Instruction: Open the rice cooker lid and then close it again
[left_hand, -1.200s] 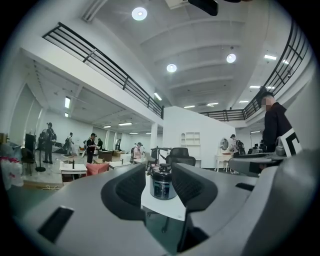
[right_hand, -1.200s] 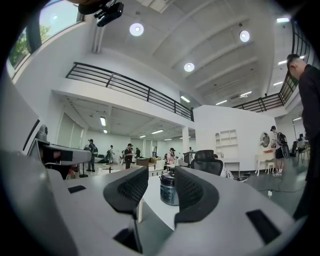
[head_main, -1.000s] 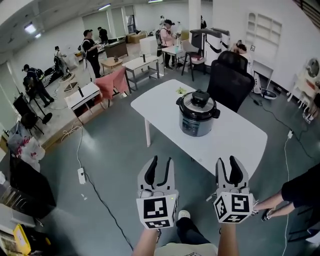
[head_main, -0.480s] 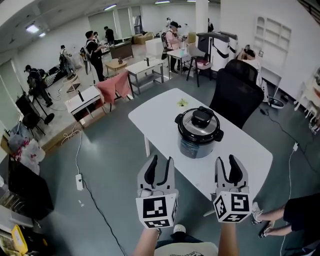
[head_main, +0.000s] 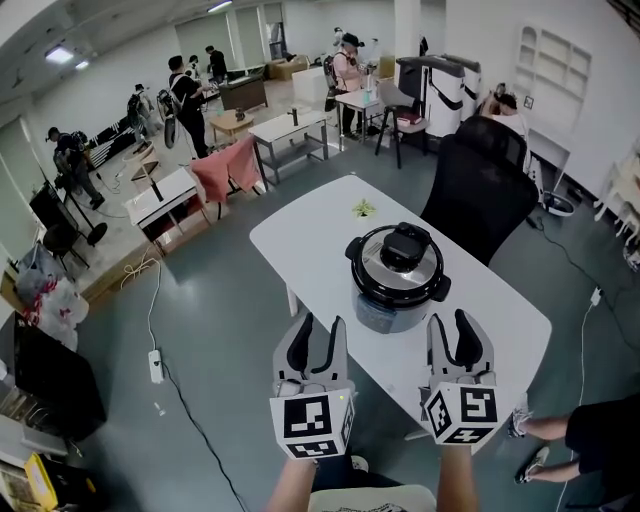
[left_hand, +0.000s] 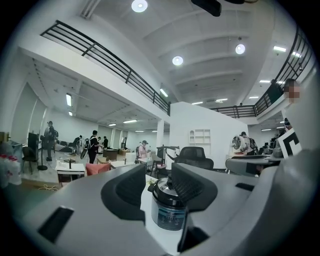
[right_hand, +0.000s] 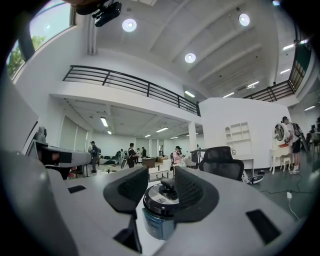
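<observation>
Two tools sit low in the frame, the left tool (head_main: 320, 322) and the right tool (head_main: 449, 320); each has its jaws spread and pinches nothing; the pot shows through each gap only because it lies farther off. The rice cooker (head_main: 398, 290) stands at mid-frame on the white counter (head_main: 310, 225), near the counter's lower edge; its lid (head_main: 375, 262) is down and shut. Both tools are apart from it, just below it in the picture. The step in hand looks like the approach, with opening not yet begun. The next move calls for bringing one tool to the black handle (head_main: 405, 245) atop the lid, perhaps steadying the pot with the other; which catch frees the lid cannot be told.
</observation>
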